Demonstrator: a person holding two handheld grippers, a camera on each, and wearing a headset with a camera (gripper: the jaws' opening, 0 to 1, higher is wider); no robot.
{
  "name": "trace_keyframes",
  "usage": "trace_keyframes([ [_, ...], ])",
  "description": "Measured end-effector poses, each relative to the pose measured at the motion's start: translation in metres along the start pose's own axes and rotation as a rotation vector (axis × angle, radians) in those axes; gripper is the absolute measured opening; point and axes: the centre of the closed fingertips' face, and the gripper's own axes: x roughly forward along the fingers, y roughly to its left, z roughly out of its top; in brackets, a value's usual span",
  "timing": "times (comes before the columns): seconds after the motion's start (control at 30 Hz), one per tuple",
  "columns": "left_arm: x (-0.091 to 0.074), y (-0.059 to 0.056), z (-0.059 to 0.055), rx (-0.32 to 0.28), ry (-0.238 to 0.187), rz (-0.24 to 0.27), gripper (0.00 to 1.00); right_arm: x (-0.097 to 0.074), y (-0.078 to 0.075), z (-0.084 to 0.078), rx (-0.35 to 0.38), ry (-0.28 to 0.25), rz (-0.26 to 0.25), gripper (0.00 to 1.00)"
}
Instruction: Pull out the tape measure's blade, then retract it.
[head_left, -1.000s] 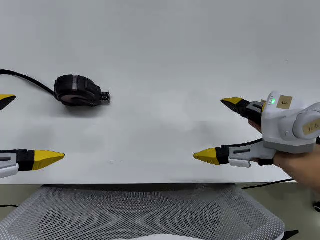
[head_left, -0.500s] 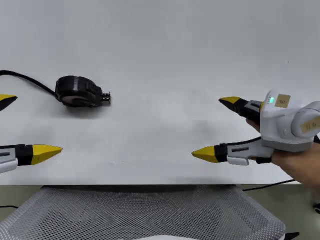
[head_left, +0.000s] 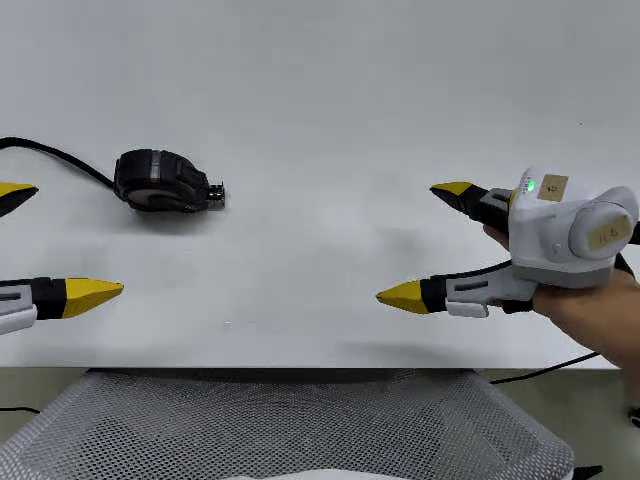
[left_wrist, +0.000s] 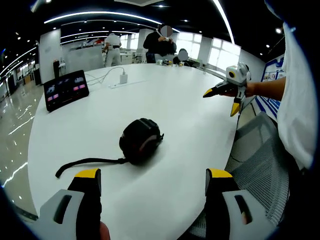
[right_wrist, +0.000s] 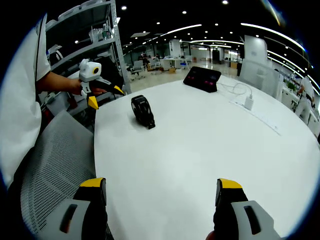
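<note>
Both left gripper (head_left: 80, 238) and right gripper (head_left: 405, 241) fingers (head_left: 405, 296) apart, tape measure (head_left: 160, 181) untouched, stickers (head_left: 552, 186) illegible.

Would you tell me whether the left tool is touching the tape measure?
Apart. The left gripper view shows bare table between the open left tool and the tape measure.

Matt black plastic tape measure (head_left: 160, 181) — smooth, faintly glossy table (head_left: 330, 100) — grey mesh chair (head_left: 300, 420).
</note>
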Motion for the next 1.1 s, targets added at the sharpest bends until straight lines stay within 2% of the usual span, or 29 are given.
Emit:
trace_keyframes([
  [0.37, 0.007, 0.006, 0.000, 0.018, 0.014, -0.017, 0.82, 0.013, -0.003, 0.008, -0.023, -0.002, 0.030, 0.89],
  [0.57, 0.010, 0.011, 0.003, 0.029, 0.013, -0.025, 0.82, 0.022, -0.003, 0.015, -0.040, -0.005, 0.047, 0.89],
  [0.77, 0.016, 0.013, 0.006, 0.048, 0.015, -0.037, 0.82, 0.031, -0.003, 0.016, -0.046, -0.002, 0.062, 0.89],
  [1.1, 0.026, 0.015, 0.007, 0.089, 0.041, -0.063, 0.81, 0.044, -0.003, 0.022, -0.059, -0.007, 0.085, 0.89],
])
